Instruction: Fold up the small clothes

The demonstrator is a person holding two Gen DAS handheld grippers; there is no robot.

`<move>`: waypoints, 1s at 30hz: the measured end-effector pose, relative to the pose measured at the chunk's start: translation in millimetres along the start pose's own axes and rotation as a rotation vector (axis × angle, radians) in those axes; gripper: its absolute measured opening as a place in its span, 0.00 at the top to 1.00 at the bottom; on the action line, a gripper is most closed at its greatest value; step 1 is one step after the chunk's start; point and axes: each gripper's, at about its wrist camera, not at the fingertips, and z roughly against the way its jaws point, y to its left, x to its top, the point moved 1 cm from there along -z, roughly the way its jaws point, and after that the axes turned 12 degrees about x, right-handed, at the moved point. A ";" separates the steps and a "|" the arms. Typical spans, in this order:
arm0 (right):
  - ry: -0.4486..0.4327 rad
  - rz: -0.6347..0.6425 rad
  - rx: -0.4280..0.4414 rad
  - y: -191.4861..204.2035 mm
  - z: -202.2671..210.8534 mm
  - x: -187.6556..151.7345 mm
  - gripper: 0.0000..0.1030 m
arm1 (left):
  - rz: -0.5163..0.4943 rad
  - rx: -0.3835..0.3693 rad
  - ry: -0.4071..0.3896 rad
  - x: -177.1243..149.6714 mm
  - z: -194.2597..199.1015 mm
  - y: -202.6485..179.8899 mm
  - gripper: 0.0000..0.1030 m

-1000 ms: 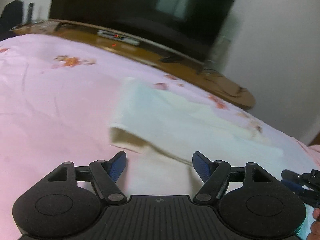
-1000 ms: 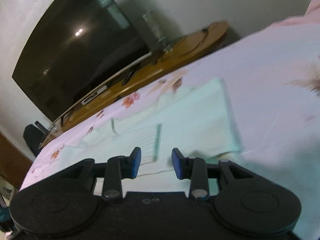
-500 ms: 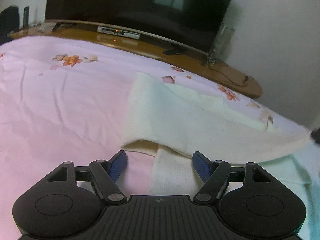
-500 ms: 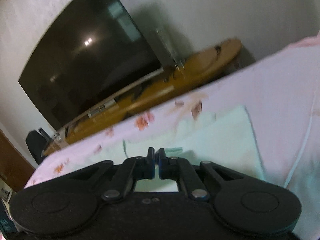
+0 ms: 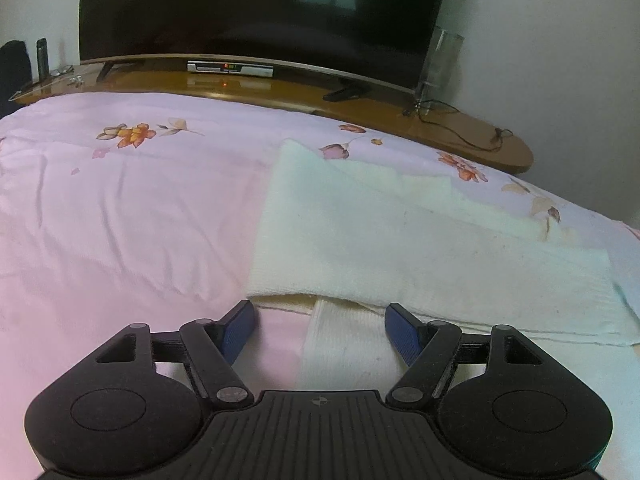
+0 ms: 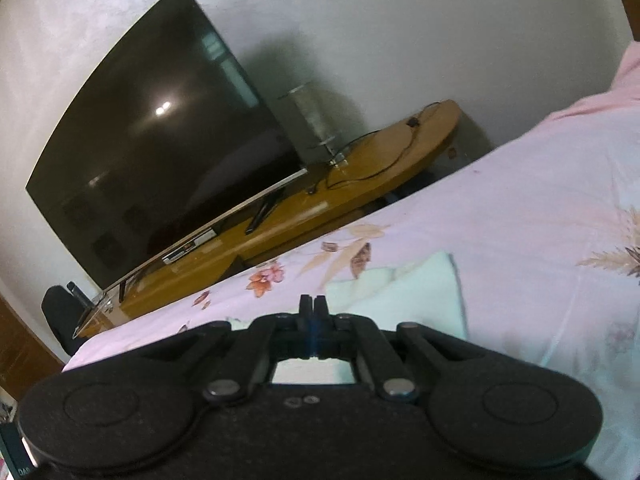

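Observation:
A small pale white-green garment (image 5: 400, 248) lies partly folded on the pink floral bedsheet (image 5: 120, 220); one flap lies over a ribbed lower part (image 5: 344, 344). My left gripper (image 5: 320, 328) is open, its blue pads on either side of the garment's near edge, close above it. In the right wrist view the same garment (image 6: 416, 292) shows beyond my right gripper (image 6: 314, 308), whose jaws are pressed together. No cloth shows between its fingertips; the gripper body hides the cloth below.
A wooden TV bench (image 5: 360, 100) with a large dark television (image 5: 260, 12), a set-top box (image 5: 230, 68) and cables runs along the bed's far edge. A clear glass vase (image 5: 440, 60) stands at the bench's right. The white wall is behind.
The right gripper closed from open and tilted up, away from the garment. The left gripper stayed open while its view swung to face the garment's edge squarely; the flap now lies flatter.

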 end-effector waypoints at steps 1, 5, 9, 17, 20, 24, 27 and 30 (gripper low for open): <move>0.001 0.003 -0.002 -1.8 1.6 0.5 0.98 | 0.002 -0.004 0.000 -0.1 0.3 0.3 0.29; 0.096 -0.040 0.024 -12.2 -0.5 -4.7 0.81 | 0.026 -0.025 -0.005 -2.0 0.9 5.8 0.29; 0.184 -0.060 -0.016 -23.3 -9.9 -30.7 0.70 | 0.033 -0.034 -0.004 -2.5 -0.3 7.9 0.29; 0.200 -0.202 0.016 -28.6 -32.8 -53.2 0.77 | 0.025 -0.025 -0.005 -3.2 -0.2 5.3 0.29; 0.176 -0.155 0.000 -22.1 -42.4 -45.5 0.92 | 0.024 -0.023 -0.003 -3.0 0.1 5.1 0.29; 0.037 -0.034 0.039 7.1 -28.1 -19.4 0.93 | 0.035 -0.029 -0.002 -2.5 -0.5 7.5 0.29; -0.053 0.003 0.045 14.0 -5.4 -2.9 0.93 | 0.042 -0.029 0.001 -2.3 -0.7 7.8 0.29; -0.009 -0.005 0.057 9.3 -3.2 1.6 0.93 | 0.115 -0.051 0.019 2.8 0.0 13.8 0.29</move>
